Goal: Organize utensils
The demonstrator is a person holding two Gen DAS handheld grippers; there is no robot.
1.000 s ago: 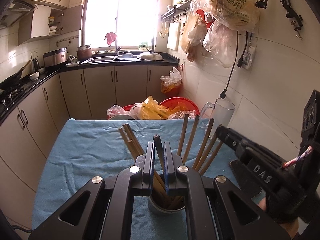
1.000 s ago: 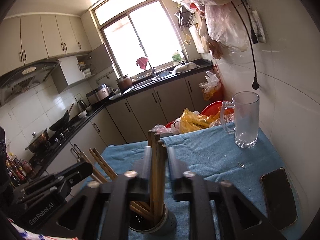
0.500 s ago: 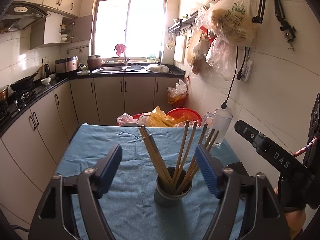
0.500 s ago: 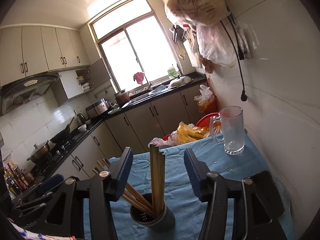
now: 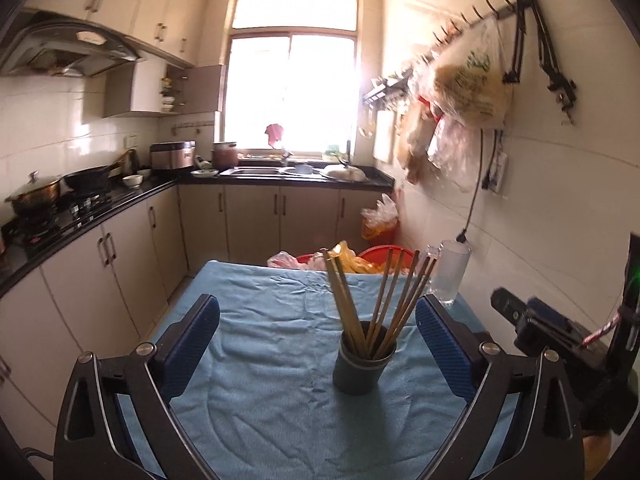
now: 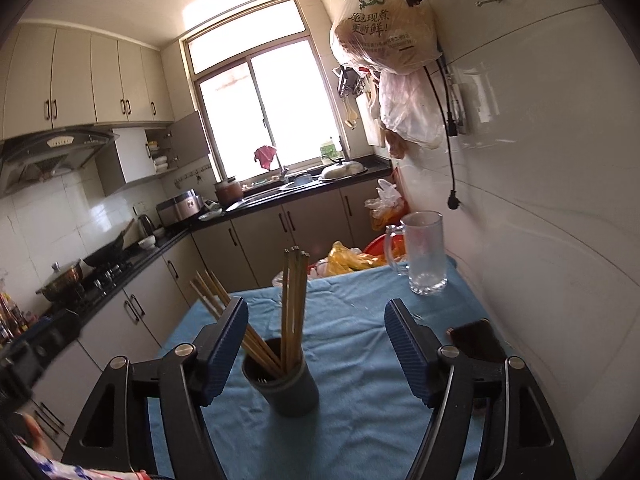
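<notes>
A grey cylindrical holder (image 5: 363, 368) stands on the blue cloth and holds several wooden chopsticks (image 5: 380, 300) fanned upward. It also shows in the right wrist view (image 6: 286, 388) with its chopsticks (image 6: 294, 304). My left gripper (image 5: 318, 344) is open and empty, set back from the holder. My right gripper (image 6: 316, 344) is open and empty, its jaws wide to either side of the holder, not touching. The right gripper's body (image 5: 560, 340) shows at the right of the left wrist view.
A glass mug (image 6: 424, 256) stands at the table's far right by the tiled wall. A dark phone (image 6: 476, 340) lies on the blue cloth (image 6: 360, 400) at right. Plastic bags (image 5: 348, 260) and a red basin sit beyond the far edge. Cabinets run along the left.
Both grippers went from shut on chopsticks in the holder to open, then drew back and up. The chopsticks stay standing in the holder.
</notes>
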